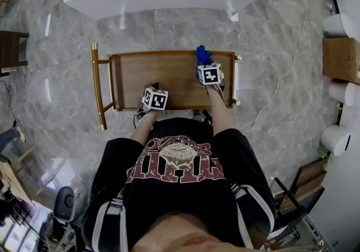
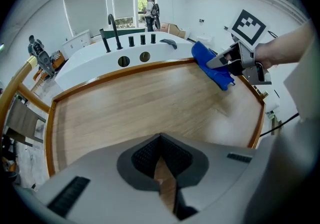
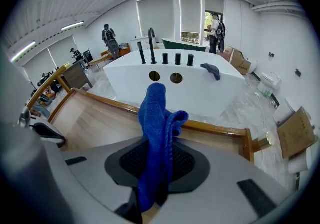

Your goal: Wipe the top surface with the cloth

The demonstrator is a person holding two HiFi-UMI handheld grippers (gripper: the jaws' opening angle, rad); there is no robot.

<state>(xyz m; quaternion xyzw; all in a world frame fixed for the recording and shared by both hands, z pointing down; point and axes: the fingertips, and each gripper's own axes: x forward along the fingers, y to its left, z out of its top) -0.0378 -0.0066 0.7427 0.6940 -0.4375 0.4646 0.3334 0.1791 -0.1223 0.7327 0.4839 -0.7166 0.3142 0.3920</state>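
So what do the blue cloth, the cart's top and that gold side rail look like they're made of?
Blue cloth: a soft textile, probably microfiber or terry, with a fine nubby weave and limp folds.
Cart top: wood or wood-look laminate with a low-sheen finish and straight grain lines. Which of the two is not clear.
Side rail: likely metal tube, with a glossy gold finish and bright highlights.

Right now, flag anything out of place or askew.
Nothing stands out. The blue cloth is bunched in the right gripper at the far right corner of the wooden cart top; the left gripper is shut, empty.

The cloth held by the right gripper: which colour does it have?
Bright blue. The cloth shows best in the right gripper view.
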